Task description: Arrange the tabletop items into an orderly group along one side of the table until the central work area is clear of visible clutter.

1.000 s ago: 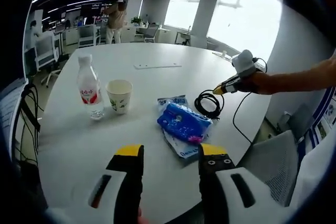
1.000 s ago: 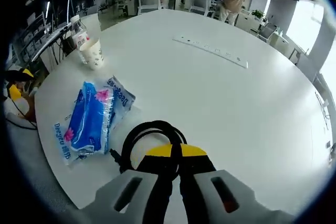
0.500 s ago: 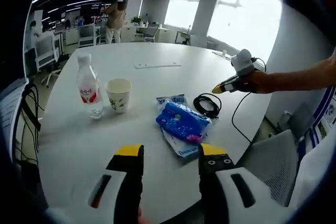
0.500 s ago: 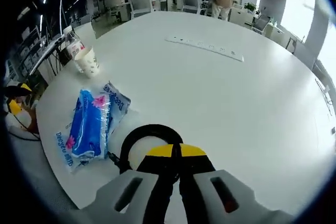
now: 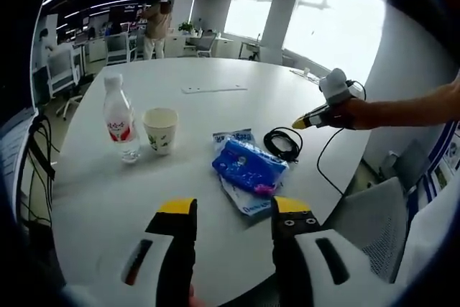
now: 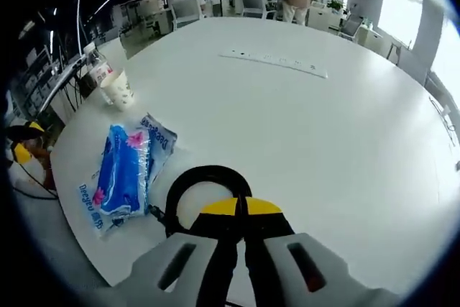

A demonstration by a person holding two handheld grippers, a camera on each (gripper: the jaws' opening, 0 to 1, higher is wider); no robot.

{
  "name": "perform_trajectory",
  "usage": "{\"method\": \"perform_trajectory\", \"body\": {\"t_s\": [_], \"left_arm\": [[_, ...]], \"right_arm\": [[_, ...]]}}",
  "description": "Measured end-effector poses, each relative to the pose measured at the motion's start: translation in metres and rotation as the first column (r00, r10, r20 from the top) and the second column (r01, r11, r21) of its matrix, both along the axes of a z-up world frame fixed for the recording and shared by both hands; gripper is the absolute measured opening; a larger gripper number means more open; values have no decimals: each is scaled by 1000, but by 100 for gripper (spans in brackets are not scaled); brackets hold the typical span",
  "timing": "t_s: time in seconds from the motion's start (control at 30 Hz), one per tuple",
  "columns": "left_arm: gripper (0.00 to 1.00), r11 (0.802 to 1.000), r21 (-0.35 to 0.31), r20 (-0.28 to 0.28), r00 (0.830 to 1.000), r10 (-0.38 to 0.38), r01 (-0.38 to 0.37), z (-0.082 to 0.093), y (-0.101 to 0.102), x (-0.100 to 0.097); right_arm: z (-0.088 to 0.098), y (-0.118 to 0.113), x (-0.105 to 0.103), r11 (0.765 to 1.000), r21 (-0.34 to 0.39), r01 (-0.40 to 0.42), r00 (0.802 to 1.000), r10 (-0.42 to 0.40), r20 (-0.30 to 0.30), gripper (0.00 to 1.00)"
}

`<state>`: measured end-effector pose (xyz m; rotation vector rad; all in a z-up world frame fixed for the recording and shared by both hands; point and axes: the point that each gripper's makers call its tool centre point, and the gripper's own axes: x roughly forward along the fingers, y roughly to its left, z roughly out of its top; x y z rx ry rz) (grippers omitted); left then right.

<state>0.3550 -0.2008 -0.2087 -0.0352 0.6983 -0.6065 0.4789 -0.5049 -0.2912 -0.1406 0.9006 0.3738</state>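
The right claw (image 6: pixel 241 210) is seen pressed shut, jaws together just above the coiled black cable (image 6: pixel 205 185) near the bench (image 6: pixel 323 127) edge; whether a strand is pinched cannot be told. The left claw (image 5: pixel 226 210) is held wide and empty. If the cable is dragged, the blue tissue packs (image 6: pixel 122 174) beside it may be snagged, or the coil pulled off the edge.

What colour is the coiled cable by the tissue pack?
Black. The coiled cable shows best in the right gripper view, beside the blue tissue pack.
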Motion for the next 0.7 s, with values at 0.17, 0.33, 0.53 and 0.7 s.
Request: {"method": "perform_trajectory", "body": {"t_s": [0.17,0.33,0.53,0.7], "left_arm": [[40,1000,1,-4,1000,-3,3,-2,-1,-1],[40,1000,-3,-2,1000,-2,2,-1,-2,-2],[40,1000,0,-8,1000,-9,9,-4,-5,-4],[40,1000,-1,-11,1000,-19,19,-4,-10,-6]], "right_arm": [[-4,-4,-7,999,15,35,999,-35,-2,0],[-9,-9,-20,996,42,85,996,-84,-11,0],[-12,-15,-33,989,75,127,992,-126,-19,0],[-14,-22,-43,982,92,163,987,-160,-32,0]]}}
